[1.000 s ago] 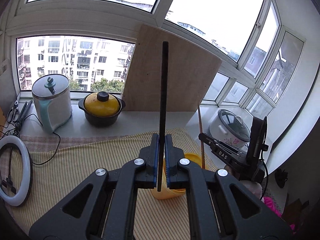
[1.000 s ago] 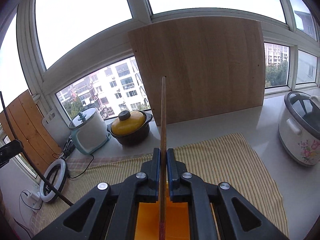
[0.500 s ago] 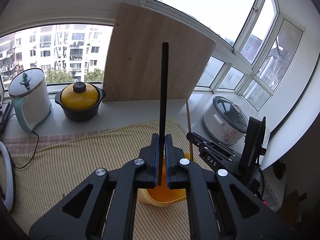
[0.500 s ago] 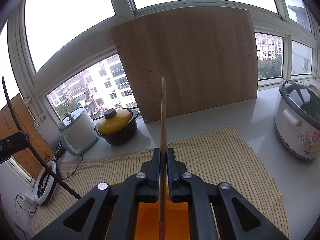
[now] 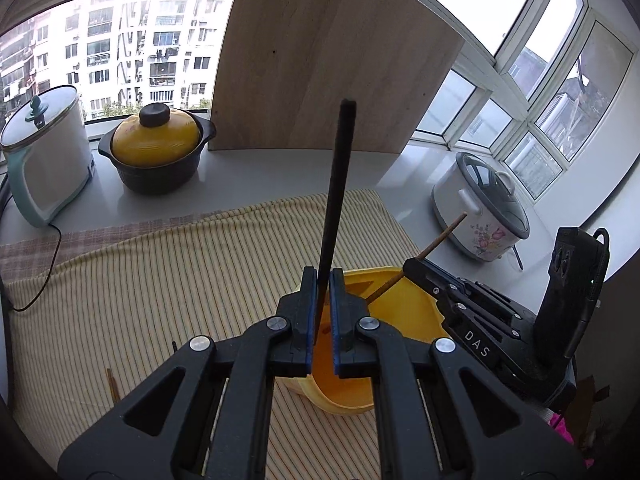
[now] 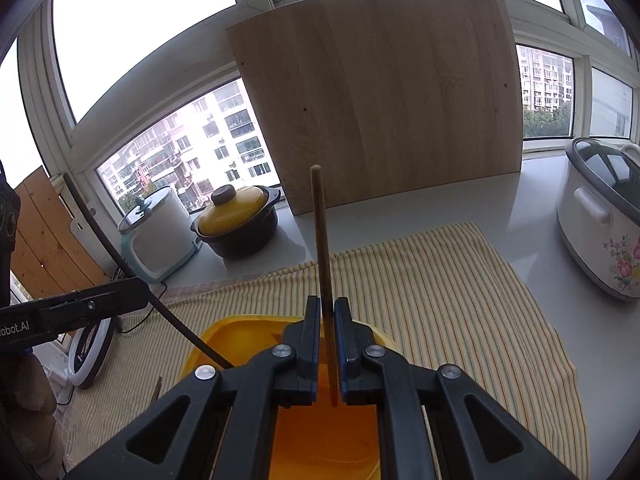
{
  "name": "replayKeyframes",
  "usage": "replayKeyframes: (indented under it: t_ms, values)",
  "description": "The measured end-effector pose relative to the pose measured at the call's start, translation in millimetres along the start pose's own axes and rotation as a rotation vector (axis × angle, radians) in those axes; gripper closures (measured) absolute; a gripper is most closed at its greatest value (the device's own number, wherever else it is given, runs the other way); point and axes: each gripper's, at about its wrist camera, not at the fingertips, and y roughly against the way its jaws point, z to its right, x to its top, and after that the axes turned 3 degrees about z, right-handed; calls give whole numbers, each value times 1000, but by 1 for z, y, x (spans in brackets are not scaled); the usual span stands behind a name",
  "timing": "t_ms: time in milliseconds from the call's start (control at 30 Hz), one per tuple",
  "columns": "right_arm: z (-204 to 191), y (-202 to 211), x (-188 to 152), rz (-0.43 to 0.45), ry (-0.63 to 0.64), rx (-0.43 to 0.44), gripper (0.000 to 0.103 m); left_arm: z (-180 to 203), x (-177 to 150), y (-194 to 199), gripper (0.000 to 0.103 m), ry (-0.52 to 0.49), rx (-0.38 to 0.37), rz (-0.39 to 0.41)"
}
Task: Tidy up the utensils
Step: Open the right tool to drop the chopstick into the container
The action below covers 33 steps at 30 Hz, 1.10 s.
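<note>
A yellow container [image 5: 404, 320] stands on the striped cloth; it also shows in the right wrist view [image 6: 240, 336]. My left gripper [image 5: 322, 280] has its jaws slightly parted around a black chopstick [image 5: 336, 196], which leans against the left pad above the container. My right gripper [image 6: 327, 308] has its jaws slightly parted around a brown wooden chopstick [image 6: 322, 248], whose lower end hangs over the container. The right gripper body [image 5: 480, 320] and the brown chopstick [image 5: 436, 244] show in the left wrist view. The black chopstick [image 6: 132, 276] shows at the left of the right wrist view.
A striped cloth [image 5: 140, 280] covers the counter. A yellow-lidded black pot [image 5: 156, 152], a white kettle [image 5: 44, 156], a leaning wooden board [image 5: 320, 60] and a floral rice cooker [image 5: 480, 216] stand behind. Another stick [image 5: 112, 384] lies on the cloth at left. A ring light [image 6: 92, 352] stands at left.
Both grippers have tilted down and lowered toward the yellow container. Both pairs of jaws have parted a little, and the chopsticks now stand loose and tilted between the pads.
</note>
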Motion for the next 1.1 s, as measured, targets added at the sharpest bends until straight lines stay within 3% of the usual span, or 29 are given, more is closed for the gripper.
replayKeyframes:
  t_ms: [133,167,200,267,600,733,933,1100]
  values:
    - [-1,2,-3,-10,5,6,96,-2,-2,-1,98,10,-11,-1]
    - [-2,3,-4,-9,10,7,93,-1,-2,0,89,6,-14,-3]
    - [-3,5,-5,-4,16,7,89,-1,-3,1,73,2,-12,-3]
    - [-6,11,-8,16,32,1,69,0,-5,6,64,-14,-11,10]
    - [-24,36,-13,61,65,-6,51,-13,-19,47,64,-68,31,69]
    - [-33,47,-14,98,86,-16,43,-31,-24,65,64,-44,20,87]
    - [-45,63,-9,131,86,7,39,-47,-25,95,64,-17,-14,133]
    - [-54,79,-8,166,98,16,32,-59,-24,118,64,5,-1,170]
